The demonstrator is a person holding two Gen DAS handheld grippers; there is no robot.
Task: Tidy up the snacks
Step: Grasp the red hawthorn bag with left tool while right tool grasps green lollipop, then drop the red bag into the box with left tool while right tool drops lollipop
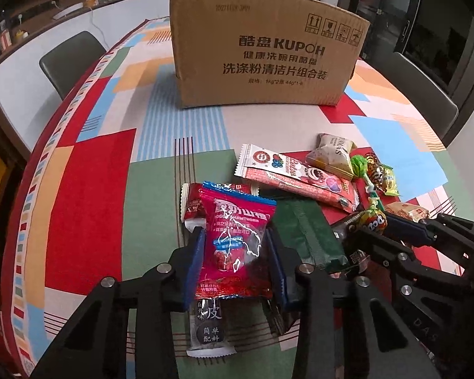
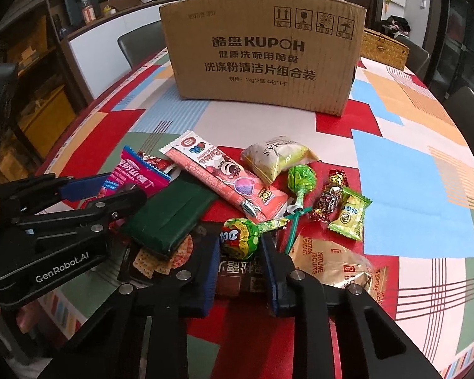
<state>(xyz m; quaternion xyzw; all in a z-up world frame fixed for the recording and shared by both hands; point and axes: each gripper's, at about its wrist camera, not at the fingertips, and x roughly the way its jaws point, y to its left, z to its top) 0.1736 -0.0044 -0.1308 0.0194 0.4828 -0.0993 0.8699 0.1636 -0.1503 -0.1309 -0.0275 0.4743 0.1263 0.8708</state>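
Both tools grasp snacks: left tool (image 1: 233, 252) the pink packet (image 1: 233, 240), right tool (image 2: 240, 249) seemingly the lollipop (image 2: 241, 237).

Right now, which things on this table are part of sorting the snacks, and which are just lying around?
Part of the job:
- pink hawthorn snack packet, between the left gripper fingers
- round lollipop, at the right gripper
- long pink candy pack
- dark green packet
- KUPOH cardboard box

Lying about:
- woven basket
- chair
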